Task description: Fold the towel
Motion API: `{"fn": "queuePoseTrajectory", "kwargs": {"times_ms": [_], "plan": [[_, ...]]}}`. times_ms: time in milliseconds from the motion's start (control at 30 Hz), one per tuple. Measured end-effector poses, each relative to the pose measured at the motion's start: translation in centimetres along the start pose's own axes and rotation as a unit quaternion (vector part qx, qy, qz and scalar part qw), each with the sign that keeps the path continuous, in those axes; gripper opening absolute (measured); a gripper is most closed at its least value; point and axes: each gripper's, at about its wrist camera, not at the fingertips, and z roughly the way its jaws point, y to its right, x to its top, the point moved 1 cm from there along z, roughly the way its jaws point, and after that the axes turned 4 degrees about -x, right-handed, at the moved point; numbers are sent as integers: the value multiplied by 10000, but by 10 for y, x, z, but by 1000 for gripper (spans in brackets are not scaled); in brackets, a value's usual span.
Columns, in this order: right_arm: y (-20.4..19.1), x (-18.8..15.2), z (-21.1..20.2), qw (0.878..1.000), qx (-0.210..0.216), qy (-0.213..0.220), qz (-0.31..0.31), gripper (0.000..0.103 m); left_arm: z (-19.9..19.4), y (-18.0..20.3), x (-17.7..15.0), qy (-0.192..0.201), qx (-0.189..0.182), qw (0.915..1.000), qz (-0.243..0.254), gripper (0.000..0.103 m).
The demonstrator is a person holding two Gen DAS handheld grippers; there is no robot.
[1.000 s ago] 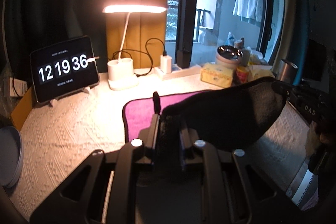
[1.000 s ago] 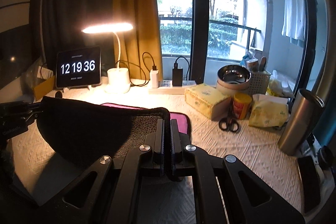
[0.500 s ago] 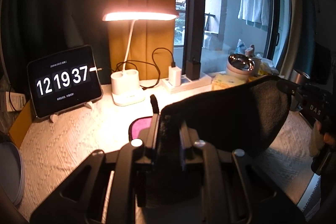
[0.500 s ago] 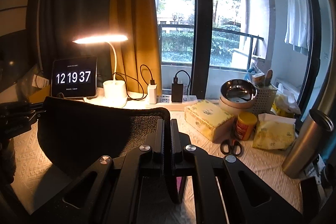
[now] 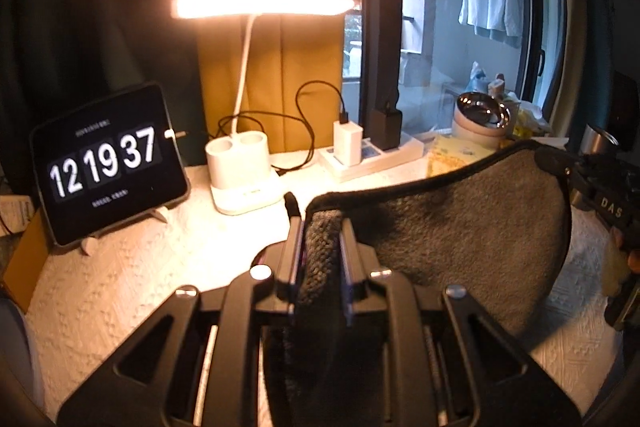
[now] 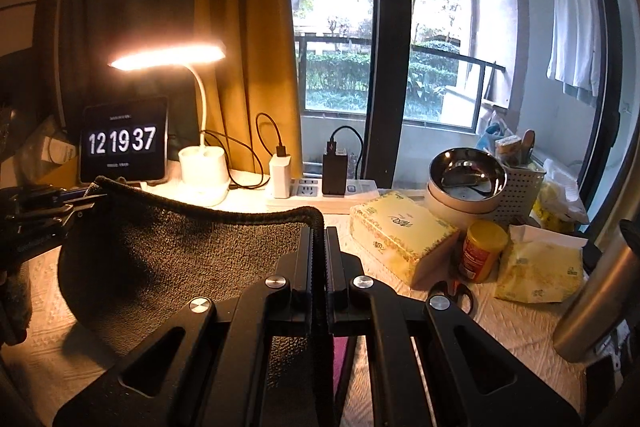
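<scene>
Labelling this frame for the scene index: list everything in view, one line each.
towel: 1, dark grey, pink underside, held up between both grippers
tablet clock: 1, black, back left
desk lamp: 1, white, lit, beside clock
power strip: 1, white, by window
tissue box: 1, yellow, right of centre
steel bowl: 1, silver, on white bowl
jar: 1, yellow
scissors: 1, partly hidden
tumbler: 1, steel, far right
left hand-held gripper: black, shut on towel
right hand-held gripper: black, shut on towel
</scene>
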Motion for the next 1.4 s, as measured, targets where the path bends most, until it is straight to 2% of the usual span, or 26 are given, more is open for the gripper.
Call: {"fn": "queuePoseTrajectory", "kwargs": {"times_ms": [300,500,700,933,1067,1167,1267,1333,1400], "plan": [[-6,-1,41,9996,-119,-253,-78,6,41,-9,3,-165,1,9993,-334,17],[-1,-7,69,9986,-196,-497,-19,6,65,-17,-1,-351,157,9986,-376,17],[-1,-18,103,9958,-255,-880,-70,6,97,-22,-13,-827,251,9956,-371,17],[-3,-29,124,9916,-480,-1177,-255,6,110,-27,-17,-1023,378,9927,-509,19],[-2,-30,130,9898,-528,-1299,-244,6,121,-30,-22,-1286,382,9894,-558,19],[0,-31,132,9890,-547,-1357,-219,6,121,-29,-21,-1231,386,9902,-534,20],[-1,-33,135,9875,-577,-1447,-239,6,126,-30,-23,-1343,430,9884,-558,28],[0,-33,137,9867,-580,-1501,-234,6,127,-32,-24,-1377,417,9875,-644,40],[1,-33,138,9863,-556,-1539,-201,12,124,-34,-22,-1310,366,9882,-710,51]]}}
